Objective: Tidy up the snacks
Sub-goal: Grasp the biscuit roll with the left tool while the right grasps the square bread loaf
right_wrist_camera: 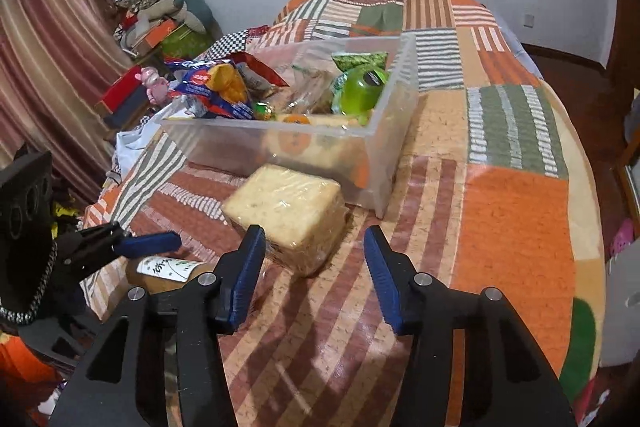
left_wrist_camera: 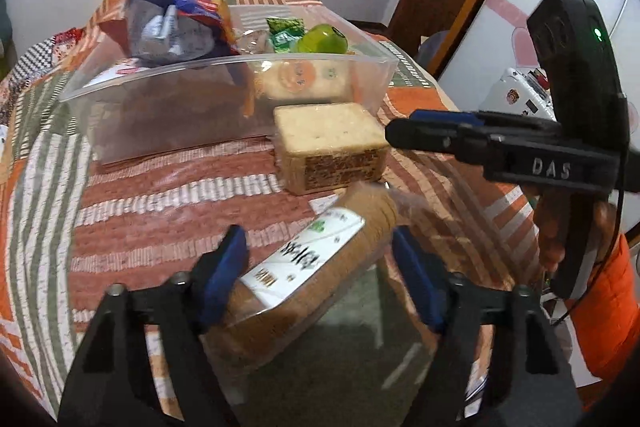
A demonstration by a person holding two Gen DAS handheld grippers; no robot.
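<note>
Evidently the pick-up step: the left gripper (left_wrist_camera: 318,275) stands wide open, empty, its fingers either side of the biscuit roll (left_wrist_camera: 304,279). The right gripper (right_wrist_camera: 316,275), equally spread and empty, faces the wrapped cracker block (right_wrist_camera: 288,211) just ahead of its fingertips. Next, I judge: close, then lift toward the clear bin (right_wrist_camera: 280,139) beyond.

A clear plastic bin (right_wrist_camera: 384,163) holds assorted snack packs. 2 wrapped cracker packs lie outside: a square block (right_wrist_camera: 288,211) just beside it, a labelled sleeve (left_wrist_camera: 304,275) nearer.

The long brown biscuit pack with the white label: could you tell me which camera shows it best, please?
The left wrist view: the long brown biscuit pack lies between the open left gripper fingers, label readable. The right wrist view shows only one end.
</note>
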